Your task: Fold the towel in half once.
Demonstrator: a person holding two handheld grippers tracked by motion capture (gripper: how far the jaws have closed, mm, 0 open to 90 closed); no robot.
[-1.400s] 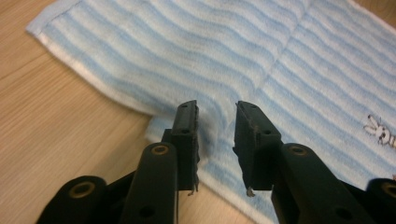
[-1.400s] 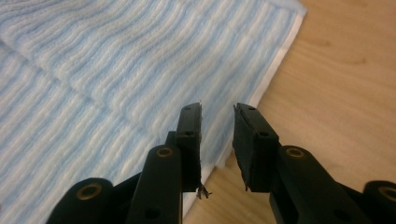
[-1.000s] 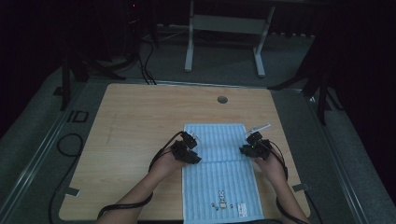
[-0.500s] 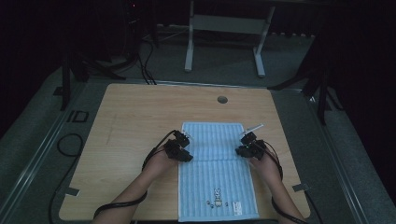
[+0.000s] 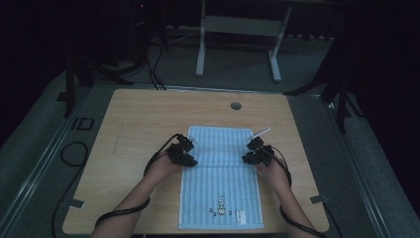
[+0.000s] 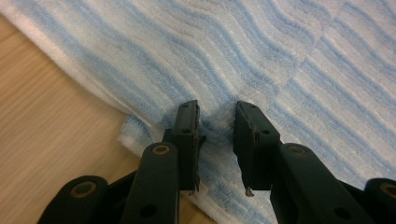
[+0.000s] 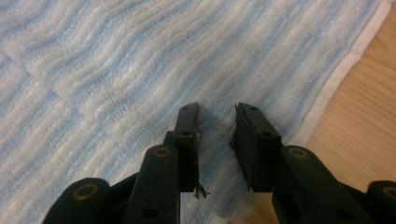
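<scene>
- Overhead, a light wooden table (image 5: pixel 138 129) sits in a dark room, with a pale blue striped towel (image 5: pixel 220 193) lying flat on its near half, long side running toward the person
- The towel's far part is folded over itself, the fold's edge crossing it level with the two grippers
- The left gripper (image 5: pixel 182 154) rests at the towel's left edge, held by the person's left hand (image 5: pixel 161 168)
- Close up, the left gripper (image 6: pixel 216 122) has its jaws slightly apart, with a small ridge of towel (image 6: pixel 299 60) between the tips near the cloth's corner
- The right gripper (image 5: pixel 257 153) rests at the towel's right edge
- Close up, the right gripper (image 7: pixel 216 122) also has its jaws slightly apart, tips pressed on the towel (image 7: pixel 140 60) beside its white border
- A round hole (image 5: pixel 236 105) marks the table's far side
</scene>
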